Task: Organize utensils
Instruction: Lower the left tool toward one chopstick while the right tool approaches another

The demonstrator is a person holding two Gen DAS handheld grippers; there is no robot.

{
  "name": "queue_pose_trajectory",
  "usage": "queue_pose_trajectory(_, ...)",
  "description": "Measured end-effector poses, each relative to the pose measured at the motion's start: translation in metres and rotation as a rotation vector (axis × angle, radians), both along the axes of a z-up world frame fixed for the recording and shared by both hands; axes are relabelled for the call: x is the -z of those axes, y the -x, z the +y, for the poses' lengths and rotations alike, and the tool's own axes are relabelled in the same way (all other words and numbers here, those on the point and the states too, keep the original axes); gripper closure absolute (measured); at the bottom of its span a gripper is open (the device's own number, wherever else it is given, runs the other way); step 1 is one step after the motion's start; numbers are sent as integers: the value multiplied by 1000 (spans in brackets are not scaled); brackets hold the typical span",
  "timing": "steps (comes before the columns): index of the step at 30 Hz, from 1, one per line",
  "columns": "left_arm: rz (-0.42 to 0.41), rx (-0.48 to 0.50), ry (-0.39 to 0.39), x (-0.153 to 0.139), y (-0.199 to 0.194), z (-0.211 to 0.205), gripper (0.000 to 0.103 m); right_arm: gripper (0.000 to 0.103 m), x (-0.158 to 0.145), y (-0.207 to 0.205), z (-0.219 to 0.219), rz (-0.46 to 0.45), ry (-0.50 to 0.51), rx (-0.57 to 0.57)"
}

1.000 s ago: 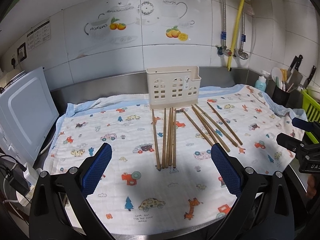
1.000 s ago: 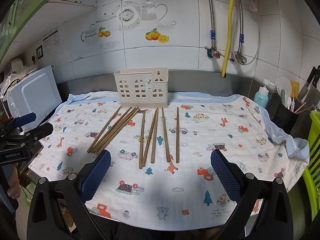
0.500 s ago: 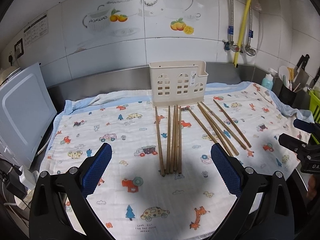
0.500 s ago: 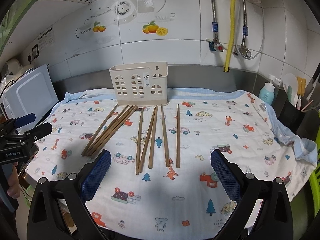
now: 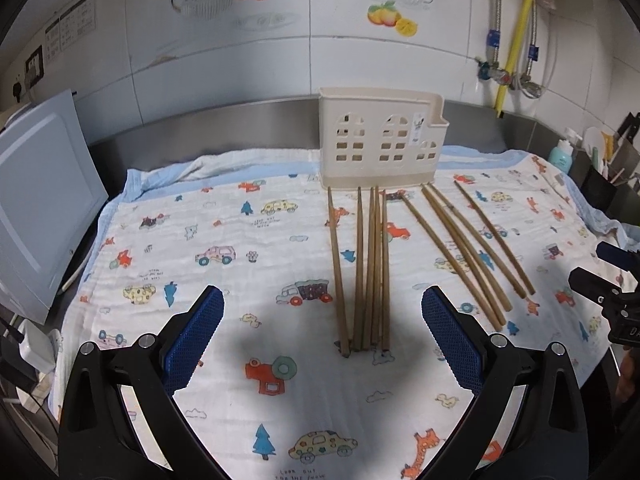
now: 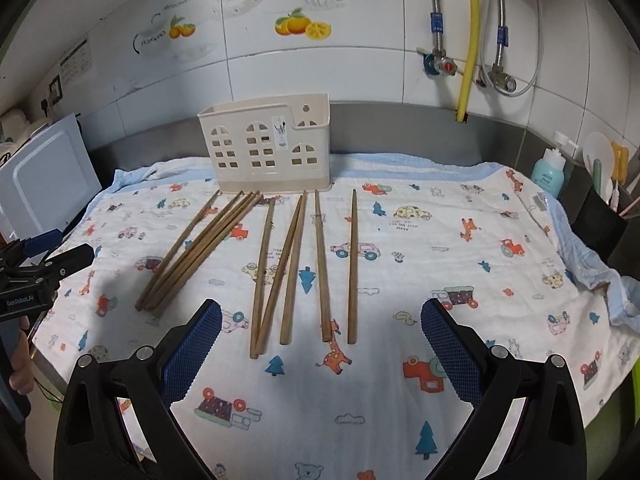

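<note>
a printed cloth (image 5: 224, 240) with cars and trees covers the desk before a white tiled wall (image 6: 360, 60). the cream holder (image 6: 266, 148) stands upright at the back, wooden chopsticks (image 6: 292, 268) lying flat just before it. left tool (image 5: 322, 318) and right tool (image 6: 320, 320) both hover spread, holding nothing.

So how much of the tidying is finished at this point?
None yet. The cream holder shows nothing inside, and all the chopsticks lie on the printed cloth: a tight bunch and a looser spread. Both the left tongs and right tongs hover open and empty. Every chopstick remains to be loaded.
</note>
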State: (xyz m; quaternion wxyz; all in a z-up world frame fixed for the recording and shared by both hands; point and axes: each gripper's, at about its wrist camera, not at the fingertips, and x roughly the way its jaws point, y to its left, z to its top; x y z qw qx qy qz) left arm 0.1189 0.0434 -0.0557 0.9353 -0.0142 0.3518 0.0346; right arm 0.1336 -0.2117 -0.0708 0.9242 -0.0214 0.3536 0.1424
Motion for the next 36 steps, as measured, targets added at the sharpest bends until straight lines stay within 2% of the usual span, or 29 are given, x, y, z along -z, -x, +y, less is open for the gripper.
queue_pose_trajectory(13,80,-48,24,32,-39,13,7,8,26,-33,-2,60,-5,19)
queue_pose_trajectory(18,97,-44,20,38,-52,12,14,13,33,-44,-4,82,-15,24)
queue_pose_trajectory(20,105,-41,24,41,-57,12,16,21,37,-49,-6,100,-24,23)
queue_pose_trajectory(22,114,-37,29,44,-62,12,18,23,41,-53,-8,116,-28,24)
queue_pose_trajectory(27,143,-41,47,52,-75,14,32,33,47,-64,-9,138,-34,33)
queue_pose_trajectory(28,149,-42,51,54,-77,14,33,39,48,-65,-10,140,-38,33)
queue_pose_trajectory(30,154,-41,53,57,-79,15,40,43,50,-69,-9,149,-37,34)
queue_pose_trajectory(32,162,-37,64,61,-82,15,45,53,53,-73,-9,163,-36,36)
queue_pose_trajectory(34,173,-36,73,66,-83,17,48,56,56,-76,-8,171,-30,40)
queue_pose_trajectory(36,184,-34,90,71,-85,19,56,61,57,-78,-8,178,-36,42)
